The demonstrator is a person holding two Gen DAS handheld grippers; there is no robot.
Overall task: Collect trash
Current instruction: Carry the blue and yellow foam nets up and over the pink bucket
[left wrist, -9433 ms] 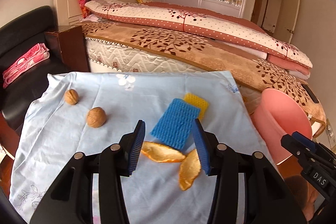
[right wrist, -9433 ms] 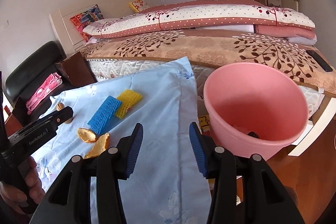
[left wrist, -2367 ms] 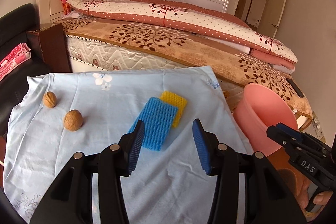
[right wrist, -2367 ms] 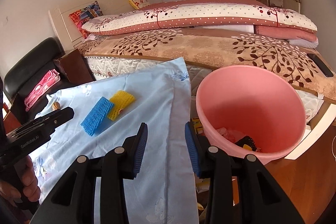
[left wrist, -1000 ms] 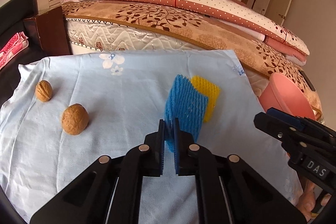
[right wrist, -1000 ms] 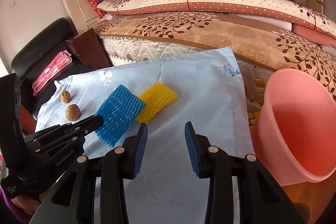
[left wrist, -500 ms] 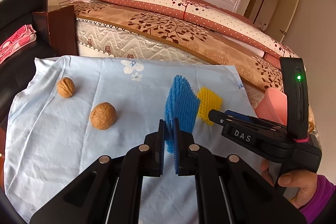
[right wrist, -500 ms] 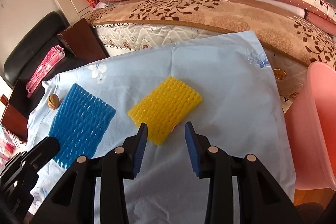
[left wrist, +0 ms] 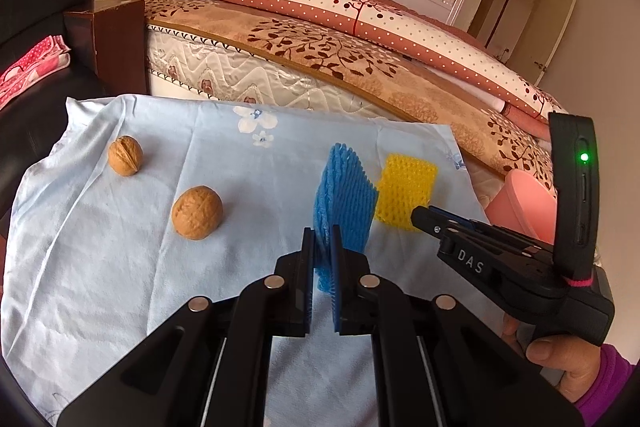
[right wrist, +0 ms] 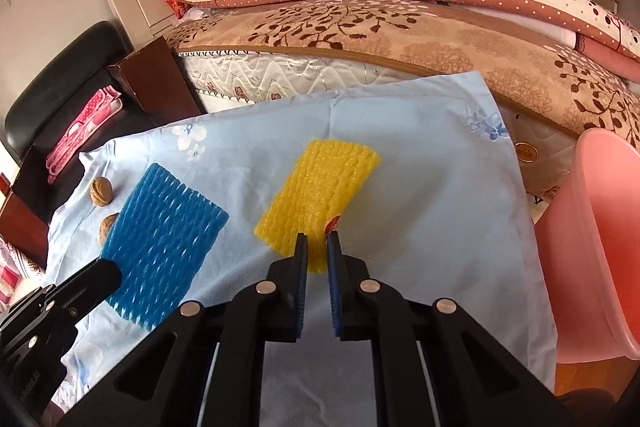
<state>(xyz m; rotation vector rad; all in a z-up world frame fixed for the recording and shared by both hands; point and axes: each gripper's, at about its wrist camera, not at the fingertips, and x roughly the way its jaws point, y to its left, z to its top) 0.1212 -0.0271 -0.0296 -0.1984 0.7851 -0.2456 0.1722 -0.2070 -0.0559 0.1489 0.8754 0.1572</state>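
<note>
My left gripper is shut on the near edge of a blue foam fruit net and holds it upright above the light blue cloth. The net also shows in the right wrist view. My right gripper is shut on the near edge of a yellow foam net, which lies flat on the cloth. In the left wrist view the right gripper touches the yellow net. The pink trash bucket stands to the right, off the cloth.
Two walnuts lie on the left of the cloth. A bed with quilts runs behind the table. A black chair with pink cloth and a brown cabinet stand at the left.
My right gripper moved forward and shut on the yellow net's near edge. My left gripper stays shut on the blue net, held upright.
</note>
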